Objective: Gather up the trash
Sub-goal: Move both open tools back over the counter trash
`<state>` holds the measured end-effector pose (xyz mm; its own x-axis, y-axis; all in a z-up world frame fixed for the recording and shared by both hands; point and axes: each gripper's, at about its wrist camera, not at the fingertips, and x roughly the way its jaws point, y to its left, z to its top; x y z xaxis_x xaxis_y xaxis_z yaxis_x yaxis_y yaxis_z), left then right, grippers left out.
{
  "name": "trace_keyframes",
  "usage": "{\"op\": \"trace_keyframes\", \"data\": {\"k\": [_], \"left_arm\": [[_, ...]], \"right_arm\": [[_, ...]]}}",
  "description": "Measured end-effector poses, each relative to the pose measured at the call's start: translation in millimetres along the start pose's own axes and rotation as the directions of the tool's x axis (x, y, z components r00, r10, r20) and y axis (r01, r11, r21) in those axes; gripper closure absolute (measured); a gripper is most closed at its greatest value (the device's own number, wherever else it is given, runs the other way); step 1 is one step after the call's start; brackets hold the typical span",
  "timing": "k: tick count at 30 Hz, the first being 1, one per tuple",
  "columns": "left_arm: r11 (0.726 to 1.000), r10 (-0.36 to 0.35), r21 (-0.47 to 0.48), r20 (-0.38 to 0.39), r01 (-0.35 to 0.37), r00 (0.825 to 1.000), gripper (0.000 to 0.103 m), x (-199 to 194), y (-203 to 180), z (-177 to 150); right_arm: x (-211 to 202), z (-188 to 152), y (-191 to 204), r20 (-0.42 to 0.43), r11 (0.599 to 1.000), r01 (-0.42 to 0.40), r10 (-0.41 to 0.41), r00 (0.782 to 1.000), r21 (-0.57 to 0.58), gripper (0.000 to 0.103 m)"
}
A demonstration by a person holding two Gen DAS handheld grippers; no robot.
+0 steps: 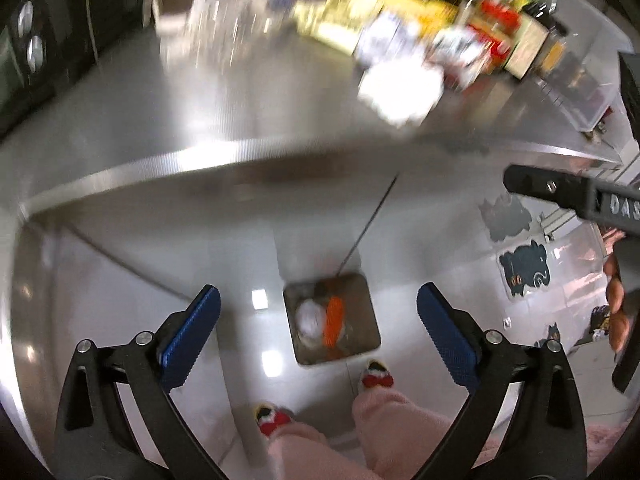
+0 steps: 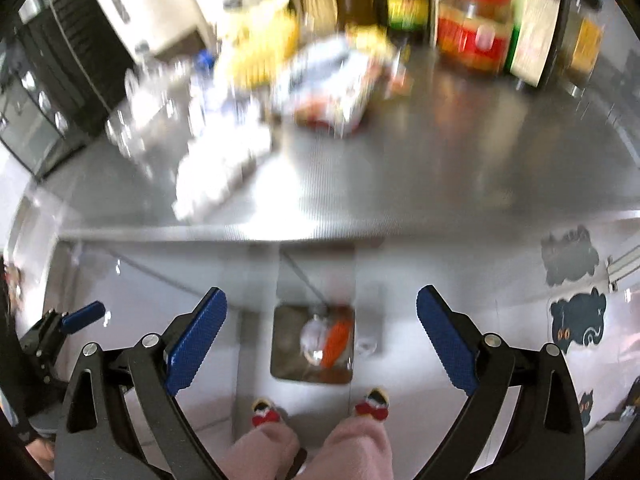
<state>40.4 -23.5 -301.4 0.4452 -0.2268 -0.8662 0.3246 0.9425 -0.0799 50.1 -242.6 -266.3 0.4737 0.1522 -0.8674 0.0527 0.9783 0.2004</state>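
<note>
- We find the left gripper [image 1: 318, 322] with its blue-padded fingers spread wide and nothing between them; it hangs out past the front edge of the brushed stainless-steel counter [image 1: 224, 92], over the pale glossy floor [image 1: 120, 280].
- The right gripper [image 2: 320, 324] is likewise spread and empty, also forward of the counter [image 2: 440, 160] edge.
- Directly ahead of and below both tools stands the square open metal trash bin [image 1: 370, 322], on the floor against the counter front; open floor lies either side of it.
- Inside the bin we note an orange elongated piece of trash [image 1: 333, 320], its long axis running roughly away from the tool, beside a crumpled clear-white wrapper [image 1: 310, 316], the two touching.
- A white crumpled paper wad [image 1: 400, 88] lies on the counter just behind its front edge, ahead and right of the left tool; blur hides its detail.
- Blurred bottles and jars [image 2: 472, 32] crowd the far counter.
- Red-toed slippers [image 2: 374, 404] stand just beside the bin.
</note>
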Motion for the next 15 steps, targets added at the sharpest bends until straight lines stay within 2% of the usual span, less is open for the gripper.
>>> {"op": "trace_keyframes", "data": {"k": [3,7,13,15], "left_arm": [[1.0,0.013,0.027,0.058,-0.015,0.998,0.009,-20.8,-12.0,20.5],[1.0,-0.016,0.02,0.106,0.014,0.994,0.009,-32.7,-20.9,49.2],[0.998,-0.059,0.016,0.127,0.058,0.99,0.01,-21.8,-32.1,79.5],[0.997,-0.068,0.028,0.125,0.065,0.99,0.015,-12.6,-39.3,89.9]], "right_arm": [[-18.0,30.9,-5.6,0.054,1.0,-0.019,0.018,0.998,0.008,0.007],[-15.6,56.9,-13.7,0.104,1.0,-0.024,0.024,0.994,0.007,0.007],[-5.0,92.9,-21.7,0.12,0.999,-0.017,0.02,0.993,-0.03,0.008],[2.2,100.0,-22.0,0.108,0.999,-0.022,0.025,0.994,-0.034,0.008]]}}
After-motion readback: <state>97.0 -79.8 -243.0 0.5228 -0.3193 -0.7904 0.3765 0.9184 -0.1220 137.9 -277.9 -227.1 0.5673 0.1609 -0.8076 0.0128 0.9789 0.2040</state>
